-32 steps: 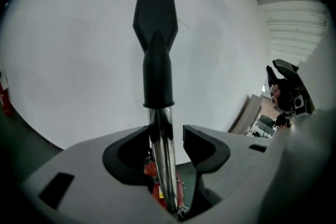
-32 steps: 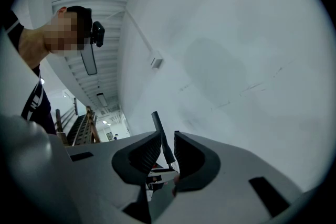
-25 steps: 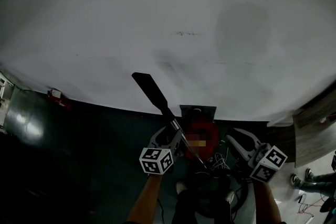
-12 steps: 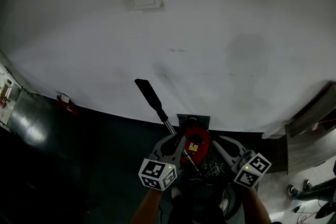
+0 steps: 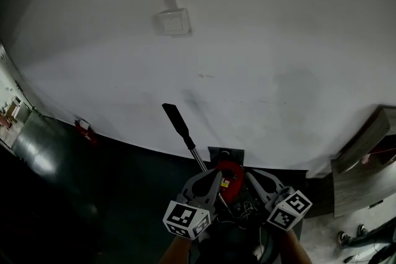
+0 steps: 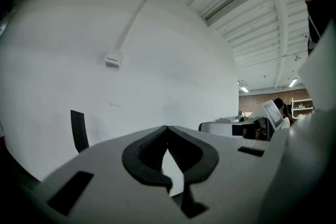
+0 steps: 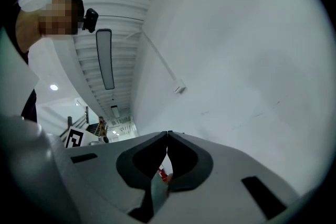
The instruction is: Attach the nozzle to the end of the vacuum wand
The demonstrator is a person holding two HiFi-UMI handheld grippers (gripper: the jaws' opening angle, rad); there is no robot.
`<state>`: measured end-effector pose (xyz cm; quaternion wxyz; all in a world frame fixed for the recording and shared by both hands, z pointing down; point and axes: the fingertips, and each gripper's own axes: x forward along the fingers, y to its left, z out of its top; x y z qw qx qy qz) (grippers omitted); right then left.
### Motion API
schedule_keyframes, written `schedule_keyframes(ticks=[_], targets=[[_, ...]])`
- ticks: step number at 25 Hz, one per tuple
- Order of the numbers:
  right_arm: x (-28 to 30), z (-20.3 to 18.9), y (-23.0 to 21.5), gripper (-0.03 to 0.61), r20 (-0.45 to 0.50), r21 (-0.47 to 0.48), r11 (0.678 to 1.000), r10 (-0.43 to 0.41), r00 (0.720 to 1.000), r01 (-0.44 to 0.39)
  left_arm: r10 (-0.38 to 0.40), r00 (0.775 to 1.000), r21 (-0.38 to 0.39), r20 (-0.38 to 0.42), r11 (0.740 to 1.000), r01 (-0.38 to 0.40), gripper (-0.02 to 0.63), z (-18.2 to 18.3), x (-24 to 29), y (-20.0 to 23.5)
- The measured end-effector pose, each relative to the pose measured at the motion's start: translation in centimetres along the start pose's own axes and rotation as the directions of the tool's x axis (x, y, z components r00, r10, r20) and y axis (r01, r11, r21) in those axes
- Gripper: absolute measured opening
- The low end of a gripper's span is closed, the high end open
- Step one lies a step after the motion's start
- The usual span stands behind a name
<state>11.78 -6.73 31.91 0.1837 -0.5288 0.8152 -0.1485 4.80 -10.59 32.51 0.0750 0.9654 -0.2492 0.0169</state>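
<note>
1. The left tongs (image 5: 214, 177) have just closed, tips meeting with nothing between them (only wall shows through the gap).
2. The right tongs (image 5: 250, 176) have just closed too, tips together; a bit of red shows behind the pads.
3. The black nozzle (image 5: 176, 120) sits on the far end of the wand (image 5: 199, 157), slanting up-left against the white wall (image 5: 278, 40).
4. The wand's near end passes just beside the left tongs' tip, toward the red vacuum (image 5: 230, 177) between both tongs.
</note>
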Motion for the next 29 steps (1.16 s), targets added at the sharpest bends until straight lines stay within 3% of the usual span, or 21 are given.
schedule_keyframes(ticks=[7,29], targets=[[-0.5,1.4,1.7,0.017,0.017,-0.029,0.999,0.026,1.000,-0.025,0.000,1.000,0.017,0.025,1.000,-0.001,0.005,1.9,-0.9,-2.4],[-0.6,1.4,2.0,0.017,0.014,-0.016,0.999,0.048,0.999,-0.048,0.038,0.999,0.019,0.028,0.999,-0.038,0.005,2.2,-1.7,-2.1]])
